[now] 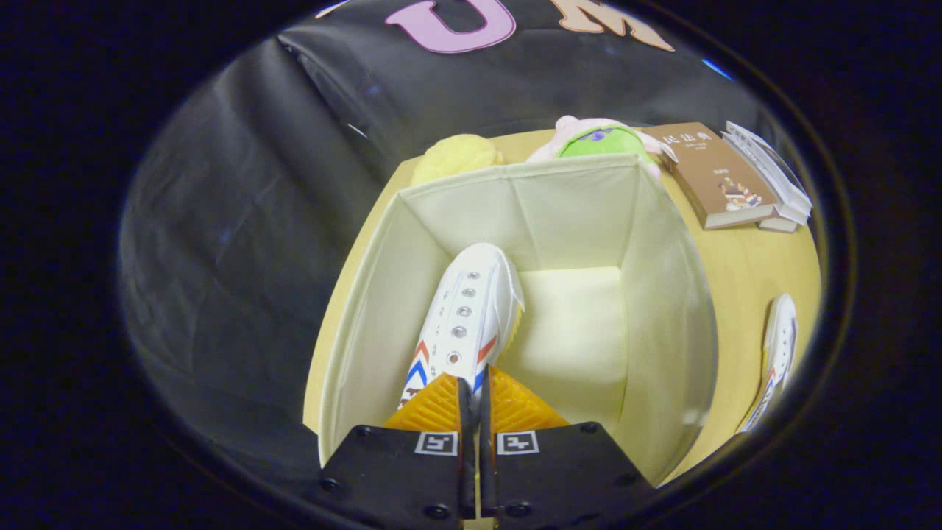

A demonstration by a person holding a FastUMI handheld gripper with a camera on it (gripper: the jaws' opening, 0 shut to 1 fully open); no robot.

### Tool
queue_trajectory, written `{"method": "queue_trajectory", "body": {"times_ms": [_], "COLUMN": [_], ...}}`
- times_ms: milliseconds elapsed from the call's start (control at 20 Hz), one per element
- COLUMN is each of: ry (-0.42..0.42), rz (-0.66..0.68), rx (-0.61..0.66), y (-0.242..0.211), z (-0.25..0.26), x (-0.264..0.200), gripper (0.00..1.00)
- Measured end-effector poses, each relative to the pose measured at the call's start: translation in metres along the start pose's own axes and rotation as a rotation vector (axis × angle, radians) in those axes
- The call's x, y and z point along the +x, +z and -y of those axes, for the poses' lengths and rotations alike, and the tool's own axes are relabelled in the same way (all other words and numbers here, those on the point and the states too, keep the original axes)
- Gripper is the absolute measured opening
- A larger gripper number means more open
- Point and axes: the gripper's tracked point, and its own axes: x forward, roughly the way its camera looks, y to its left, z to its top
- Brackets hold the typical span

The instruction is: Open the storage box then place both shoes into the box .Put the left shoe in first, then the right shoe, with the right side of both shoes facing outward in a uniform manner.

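Pinching a white shoe [471, 313], the hand-held gripper [475, 394] holds it inside the open box [666, 294]. Another shoe [776, 353] lies on the table [743, 272] — beside the box.

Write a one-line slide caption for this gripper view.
Gripper shut on a white shoe, held inside the open storage box; second shoe waits on the table.

A staged recording booth is showing here, not a lived-in room: black cloth [243, 243] is hanging as the wall across the upper left, and a bare wooden table [743, 272] is carrying household props — plush toys [600, 138] at upper centre and stacked books [717, 177] at upper right.
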Motion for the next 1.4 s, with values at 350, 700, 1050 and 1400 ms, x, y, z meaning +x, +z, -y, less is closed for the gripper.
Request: {"method": "queue_trajectory", "body": {"times_ms": [350,700,1050,1400], "ry": [0.054,0.117,0.118,-0.029], "rz": [0.047,0.171,0.32,0.404], "rx": [-0.037,-0.158,-0.251,-0.271], "y": [0.01,0.028,0.046,0.063], "z": [-0.014,-0.003,0.053,0.152], "x": [-0.002,-0.057,-0.126,-0.17], "gripper": [0.35,1.0,1.0,1.0]}}
